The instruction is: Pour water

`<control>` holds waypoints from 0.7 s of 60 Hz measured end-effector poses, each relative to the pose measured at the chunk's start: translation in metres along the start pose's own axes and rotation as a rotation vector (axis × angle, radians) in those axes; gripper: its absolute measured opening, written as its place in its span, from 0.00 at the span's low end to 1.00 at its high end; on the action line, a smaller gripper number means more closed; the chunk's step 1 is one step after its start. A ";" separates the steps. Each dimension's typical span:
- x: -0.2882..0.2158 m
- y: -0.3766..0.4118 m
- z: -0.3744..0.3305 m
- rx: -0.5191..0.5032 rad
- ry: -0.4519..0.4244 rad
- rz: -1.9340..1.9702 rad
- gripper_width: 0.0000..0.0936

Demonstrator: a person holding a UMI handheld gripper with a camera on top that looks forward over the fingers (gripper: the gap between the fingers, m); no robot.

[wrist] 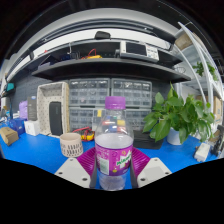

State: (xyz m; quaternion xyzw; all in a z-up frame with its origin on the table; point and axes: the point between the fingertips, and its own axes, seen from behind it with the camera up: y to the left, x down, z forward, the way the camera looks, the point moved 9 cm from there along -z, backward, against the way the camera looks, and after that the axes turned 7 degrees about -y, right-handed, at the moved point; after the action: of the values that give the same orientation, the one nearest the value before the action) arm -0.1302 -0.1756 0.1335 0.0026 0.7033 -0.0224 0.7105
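A clear plastic water bottle [113, 140] with a lilac cap and a purple label stands upright between my fingers. My gripper [113, 165] is shut on it, both magenta pads pressing the label's sides. Its lower part is clear, with water inside. A small patterned cup [71, 146] stands on the blue table [35, 152] just left of the bottle, apart from it.
A potted green plant [178, 116] in a white pot stands to the right. Drawer cabinets [112, 96] line the back under a dark shelf [110, 66]. A white open-fronted box [53, 108] and small items sit at the left.
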 end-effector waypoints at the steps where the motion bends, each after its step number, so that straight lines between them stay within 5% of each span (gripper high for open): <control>1: 0.001 0.000 0.000 0.002 -0.003 -0.001 0.51; 9: 0.002 0.005 0.002 -0.025 -0.012 -0.053 0.40; 24: -0.004 0.001 0.013 -0.014 -0.005 -0.165 0.40; 42: -0.023 0.004 0.093 -0.035 0.022 -0.784 0.40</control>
State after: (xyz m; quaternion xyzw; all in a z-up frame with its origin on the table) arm -0.0374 -0.1741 0.1570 -0.2780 0.6589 -0.2801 0.6405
